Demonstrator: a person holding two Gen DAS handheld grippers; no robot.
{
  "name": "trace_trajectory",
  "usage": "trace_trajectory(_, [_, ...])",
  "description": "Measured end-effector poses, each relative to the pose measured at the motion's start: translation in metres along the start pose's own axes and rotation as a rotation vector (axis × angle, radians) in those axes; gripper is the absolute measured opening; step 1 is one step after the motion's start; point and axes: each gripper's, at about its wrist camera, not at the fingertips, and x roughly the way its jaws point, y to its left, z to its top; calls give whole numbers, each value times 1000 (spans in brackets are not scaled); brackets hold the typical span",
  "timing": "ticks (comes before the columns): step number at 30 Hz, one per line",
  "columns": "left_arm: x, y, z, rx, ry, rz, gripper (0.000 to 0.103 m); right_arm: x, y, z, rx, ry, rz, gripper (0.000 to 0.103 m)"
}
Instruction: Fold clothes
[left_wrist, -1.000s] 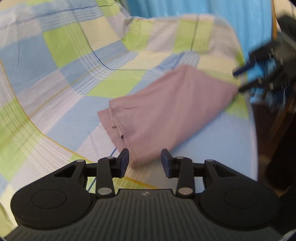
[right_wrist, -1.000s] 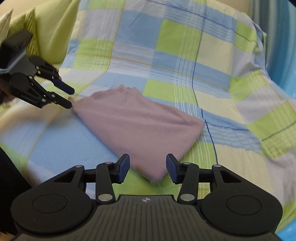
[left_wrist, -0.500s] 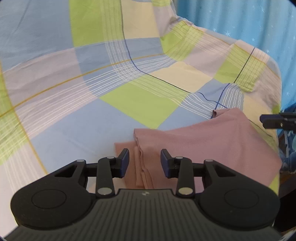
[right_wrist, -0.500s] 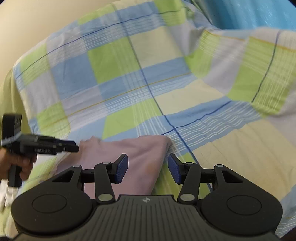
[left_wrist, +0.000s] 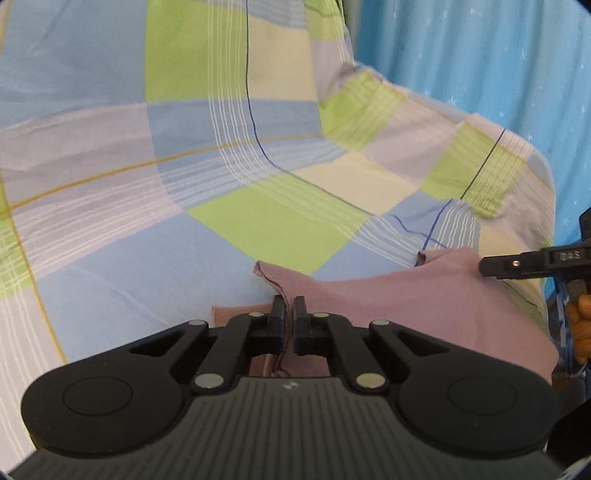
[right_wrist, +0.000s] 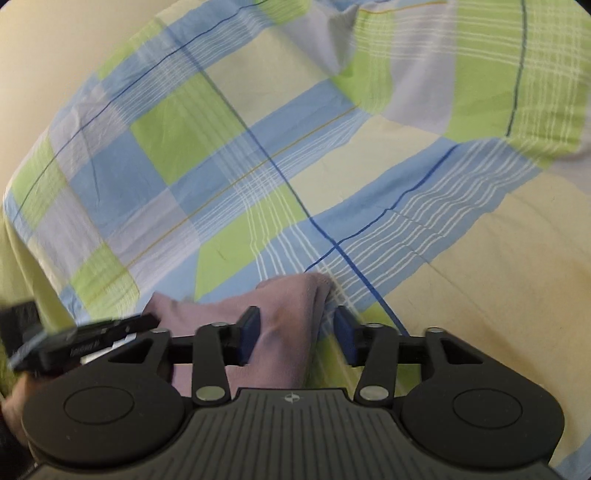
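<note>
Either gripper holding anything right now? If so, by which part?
Left gripper is shut on the pink fabric garment, pinching its stitched hem edge. Right gripper is open, jaws straddling a garment corner, not gripping.

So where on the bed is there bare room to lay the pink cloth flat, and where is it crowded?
The checked sheet lies bare beyond and left of the pink cloth, up to the blue curtain. In the right wrist view it is also bare right of the cloth. It is crowded at the near edge: left gripper shut on the hem, right gripper open around a fold.
</note>
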Motion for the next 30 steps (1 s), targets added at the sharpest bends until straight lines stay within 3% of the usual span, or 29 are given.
trace_trajectory(2, [-9, 0, -2, -14, -26, 19, 1, 1, -1, 2, 14, -9, -2, 9])
trace_trajectory(5, [-22, 2, -4, -24, -66, 45, 1, -8, 21, 6, -119, -76, 4, 3])
trace_trajectory(7, [-15, 7, -7, -26, -40, 68, 1, -5, 30, 9, -192, -88, -2, 3])
trace_trajectory(9, [-2, 14, -12, -58, 9, 79, 1, 10, 23, 10, -185, -43, -31, 3])
trace_trajectory(11, [0, 15, -16, -56, 8, 88, 1, 21, 16, 9, -165, -6, -58, 6])
trace_trajectory(13, [-4, 12, -16, -39, -10, 98, 1, 20, 16, 10, -168, -13, -61, 19])
trace_trajectory(14, [-7, 10, -15, -27, -22, 103, 1, 18, 18, 11, -179, -24, -63, 22])
trace_trajectory(18, [-12, 6, -15, -14, -50, 127, 2, 15, 24, 12, -217, -56, -60, 20])
trace_trajectory(22, [-7, 7, -24, -14, -10, 150, 2, 28, 21, 14, -205, -10, -54, 21])
trace_trajectory(27, [-8, 10, -23, -23, -8, 138, 2, 30, 21, 16, -208, -14, -34, 24])
trace_trajectory(29, [-9, 11, -23, -22, -9, 139, 2, 33, 23, 17, -221, -7, -31, 5])
trace_trajectory(30, [-11, 10, -23, -21, -14, 144, 2, 35, 24, 18, -228, -6, -29, 4])
